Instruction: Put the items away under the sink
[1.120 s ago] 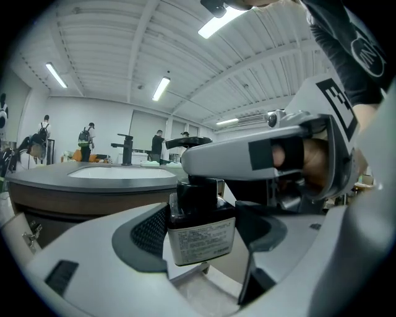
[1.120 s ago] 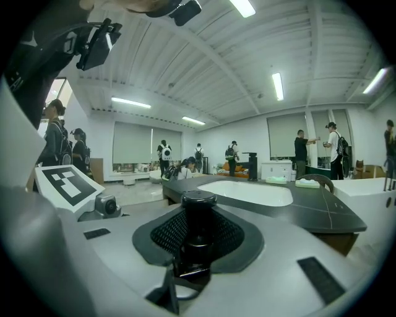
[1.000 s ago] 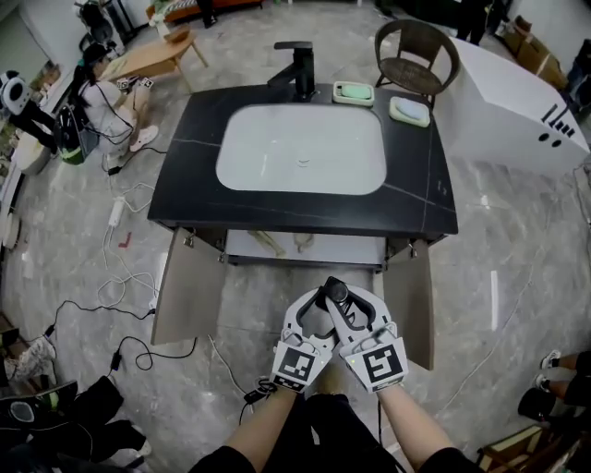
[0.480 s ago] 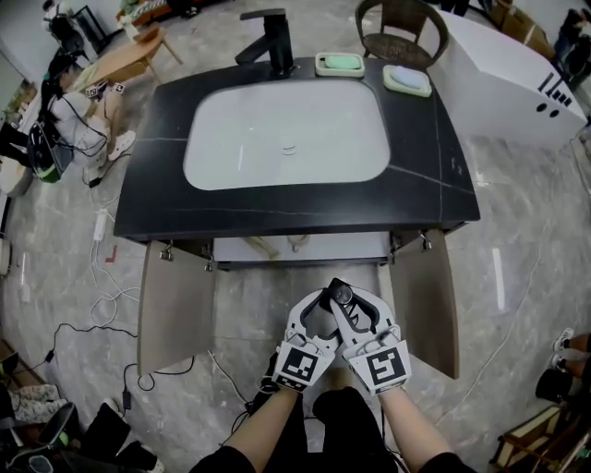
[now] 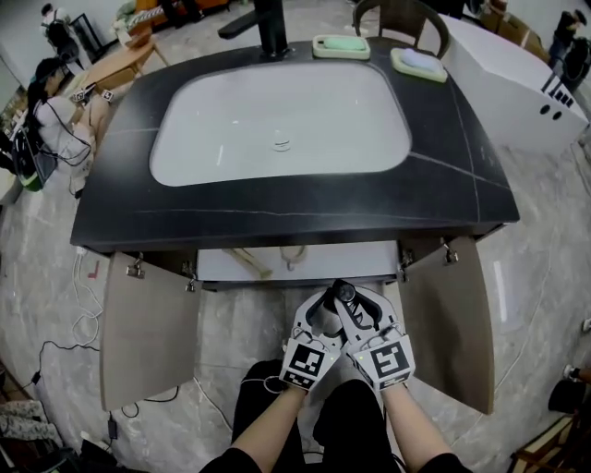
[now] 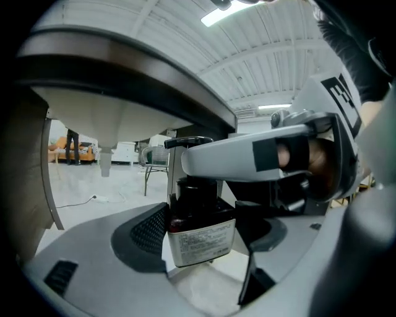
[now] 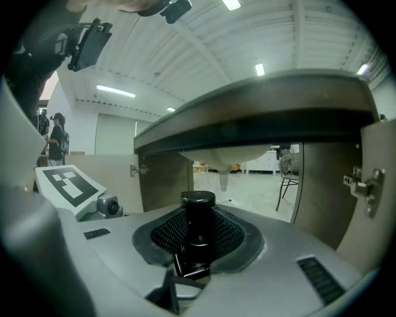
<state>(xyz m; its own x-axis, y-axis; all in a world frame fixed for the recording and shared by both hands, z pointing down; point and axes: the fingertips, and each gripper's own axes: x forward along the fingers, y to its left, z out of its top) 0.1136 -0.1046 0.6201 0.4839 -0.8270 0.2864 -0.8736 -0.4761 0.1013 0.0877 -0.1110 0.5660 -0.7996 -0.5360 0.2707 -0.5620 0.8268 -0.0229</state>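
Note:
A small dark bottle [image 5: 343, 294] with a black cap and a white label hangs in front of the open cabinet below the sink [image 5: 277, 120]. Both grippers meet on it. My left gripper [image 5: 320, 312] has its pads against the labelled body of the bottle [image 6: 199, 229]. My right gripper [image 5: 349, 305] is shut lower down on the bottle [image 7: 198, 232], whose neck and cap stand up between its pads. The cabinet shelf [image 5: 351, 263] lies just beyond the bottle, with two wooden-handled items [image 5: 245, 261] on it.
Both cabinet doors stand swung open, the left door [image 5: 148, 323] and the right door [image 5: 452, 314]. The black countertop [image 5: 277, 208] overhangs above, carrying a faucet [image 5: 268, 23] and two soap dishes [image 5: 341, 44]. A person [image 5: 51, 102] sits on the floor at far left among cables.
The vanity has come nearer and fills more of the head view. Both grippers stay together on the bottle and now sit closer to the cabinet opening.

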